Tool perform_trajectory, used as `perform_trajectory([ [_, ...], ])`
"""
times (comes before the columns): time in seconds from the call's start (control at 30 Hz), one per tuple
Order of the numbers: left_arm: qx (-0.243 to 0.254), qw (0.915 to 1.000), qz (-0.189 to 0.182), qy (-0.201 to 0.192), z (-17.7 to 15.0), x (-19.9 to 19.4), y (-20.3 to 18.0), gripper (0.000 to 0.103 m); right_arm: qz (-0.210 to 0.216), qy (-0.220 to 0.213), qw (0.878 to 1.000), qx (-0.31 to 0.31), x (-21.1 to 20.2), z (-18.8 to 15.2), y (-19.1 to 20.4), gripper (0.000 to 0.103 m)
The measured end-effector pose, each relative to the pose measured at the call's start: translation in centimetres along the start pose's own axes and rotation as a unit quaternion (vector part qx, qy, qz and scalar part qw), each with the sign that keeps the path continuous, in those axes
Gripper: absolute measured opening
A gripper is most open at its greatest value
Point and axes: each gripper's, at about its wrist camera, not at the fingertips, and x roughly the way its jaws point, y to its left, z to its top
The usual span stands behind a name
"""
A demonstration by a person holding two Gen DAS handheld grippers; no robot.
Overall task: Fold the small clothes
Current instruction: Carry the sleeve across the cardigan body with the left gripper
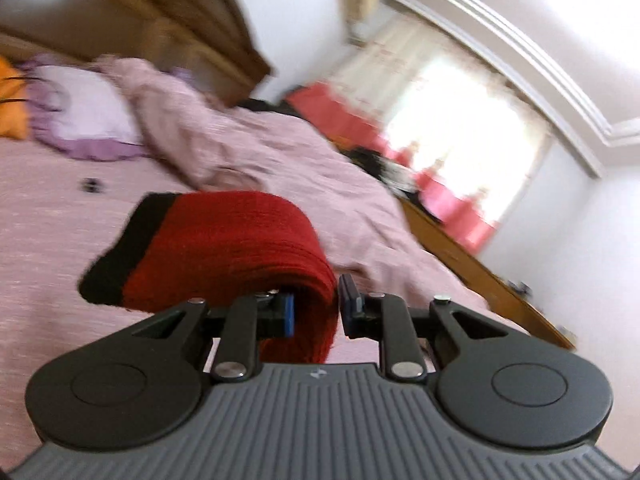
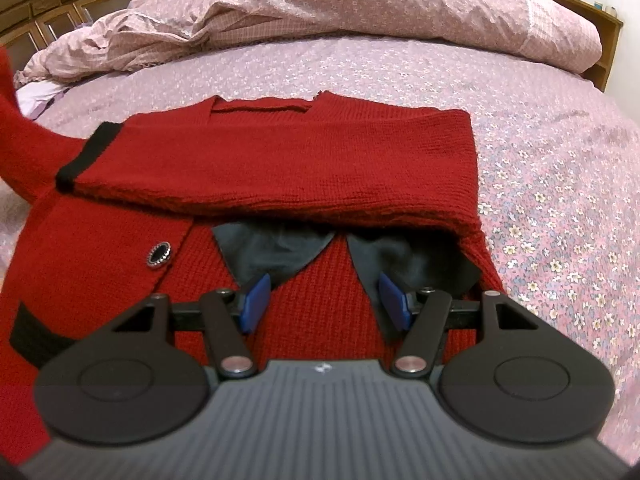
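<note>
Red knit cardigan (image 2: 280,160): lies spread on the bed sheet (image 2: 540,168), neckline away from the right wrist camera. One sleeve (image 2: 168,168), ending in a black cuff (image 2: 86,152), is folded across the chest. Front panel carries a dark round button (image 2: 159,255) with a bright rim; a black band (image 2: 36,332) runs along the lower left edge. Dark grey fabric (image 2: 276,256) shows from under the folded sleeve, in two patches; what it belongs to cannot be told.

Second sleeve (image 1: 224,248): raised off the bed, red with a black cuff (image 1: 124,248), draped to the left over the gripper in the left wrist view. The same lifted piece appears as a red strip at the far left edge of the right wrist view.

Left gripper (image 1: 316,312): clamped on the lifted sleeve, red knit bunched between the blue pads (image 1: 289,316).

Right gripper (image 2: 324,300): jaws spread wide, nothing between them, hovering low over the cardigan's front; blue pads (image 2: 256,300) close above the grey fabric, contact not discernible.

Bed sheet: pinkish-lilac, small flower print.

Quilt (image 2: 380,12): pale pink, crumpled, heaped along the far side of the bed beyond the cardigan.

Pillow (image 1: 80,112): lilac with frilled edge, near the headboard, left wrist view.

Headboard (image 1: 180,20): brown wood.

Window (image 1: 460,120): bright, with red curtain (image 1: 452,208) below it; view blurred.

Small dark item (image 1: 90,185) on the sheet: too blurred to identify.
</note>
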Motion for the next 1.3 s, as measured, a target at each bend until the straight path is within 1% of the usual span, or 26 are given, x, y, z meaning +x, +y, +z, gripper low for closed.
perform_trajectory([
  [0.1, 0.01, 0.9987, -0.045, 0.023, -1.1, 0.9, -3.3, 0.025, 0.005, -0.002, 1.0, 0.007, -0.3, 0.0, -0.2, 0.063],
  [0.27, 0.039, 0.9934, -0.087, 0.063, -4.1, 2.4, -7.8, 0.025, 0.009, -0.009, 1.0, 0.019, -0.9, 0.0, -0.7, 0.063],
  [0.43, 0.074, 0.9847, -0.104, 0.119, -8.6, 4.0, -10.5, 0.025, 0.012, -0.019, 0.999, 0.029, -1.5, 0.1, -1.1, 0.063],
  [0.57, 0.098, 0.976, -0.097, 0.169, -12.0, 6.1, -11.4, 0.025, 0.012, -0.023, 0.999, 0.037, -1.7, -0.1, -1.4, 0.063],
  [0.67, 0.131, 0.9642, -0.077, 0.218, -15.0, 7.6, -11.6, 0.025, 0.011, -0.021, 0.999, 0.044, -1.6, -0.3, -1.6, 0.063],
  [0.73, 0.14, 0.9547, -0.074, 0.252, -16.8, 8.4, -11.6, 0.025, 0.011, -0.019, 0.999, 0.047, -1.5, -0.4, -1.7, 0.063],
  [0.8, 0.152, 0.9462, -0.072, 0.277, -18.0, 8.8, -11.5, 0.025, 0.011, -0.019, 0.999, 0.049, -1.5, -0.5, -1.8, 0.063],
  [0.83, 0.164, 0.9431, -0.068, 0.281, -18.4, 9.1, -11.5, 0.026, 0.011, -0.018, 0.999, 0.05, -1.4, -0.5, -1.9, 0.063],
  [0.93, 0.218, 0.9302, -0.061, 0.289, -19.5, 8.9, -12.2, 0.027, 0.01, -0.014, 0.998, 0.052, -1.3, -0.5, -2.0, 0.063],
  [0.97, 0.23, 0.9266, -0.059, 0.292, -19.6, 8.7, -12.3, 0.029, 0.009, -0.013, 0.998, 0.053, -1.3, -0.6, -2.0, 0.063],
  [1.03, 0.243, 0.92, -0.056, 0.302, -19.7, 8.6, -12.5, 0.037, 0.007, -0.01, 0.999, 0.053, -1.1, -0.7, -2.0, 0.063],
  [1.1, 0.249, 0.9165, -0.055, 0.308, -19.6, 7.9, -12.5, 0.052, 0.006, -0.009, 0.999, 0.051, -1.0, -0.7, -1.9, 0.063],
  [1.17, 0.254, 0.9153, -0.055, 0.308, -19.3, 7.1, -12.5, 0.059, 0.007, -0.009, 0.999, 0.047, -1.1, -0.6, -1.8, 0.063],
  [1.23, 0.262, 0.9125, -0.052, 0.31, -18.9, 6.3, -12.4, 0.063, 0.008, -0.009, 0.999, 0.045, -1.1, -0.6, -1.7, 0.063],
  [1.3, 0.274, 0.9093, -0.038, 0.311, -18.5, 5.5, -12.3, 0.066, 0.007, -0.009, 0.999, 0.044, -1.2, -0.5, -1.5, 0.063],
])
